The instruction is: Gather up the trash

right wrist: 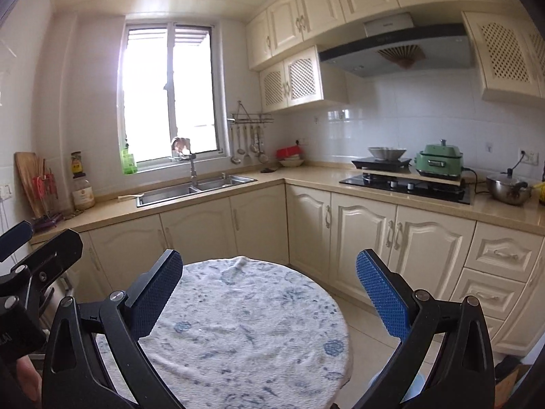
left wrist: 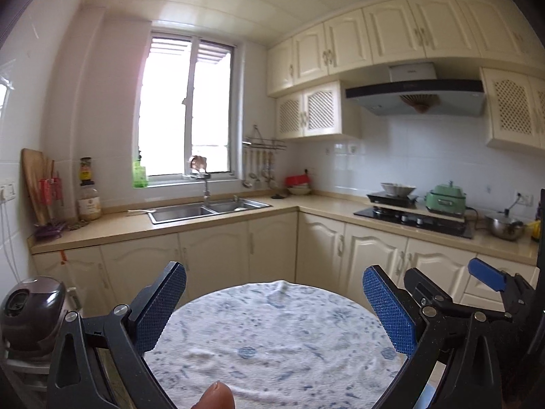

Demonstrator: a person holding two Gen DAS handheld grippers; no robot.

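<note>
A round table under a white cloth with blue flowers (left wrist: 272,347) (right wrist: 238,327) fills the foreground of both views. My left gripper (left wrist: 276,306) hangs open above its near half, blue pads wide apart and nothing between them. My right gripper (right wrist: 270,289) is open over the same cloth, also holding nothing. In the left wrist view the right gripper (left wrist: 446,272) shows close by on the right. The left gripper's black body (right wrist: 34,255) shows at the left edge of the right wrist view. I see no loose trash in either view. A thumb tip (left wrist: 218,395) pokes in at the bottom.
Beyond the table an L-shaped counter carries a double sink (left wrist: 204,209), a gas hob (left wrist: 412,220), a green cooker (left wrist: 446,199) and a steel pot (left wrist: 504,226). A dark rice cooker (left wrist: 30,310) stands left of the table. Tiled floor (right wrist: 368,323) lies to the table's right.
</note>
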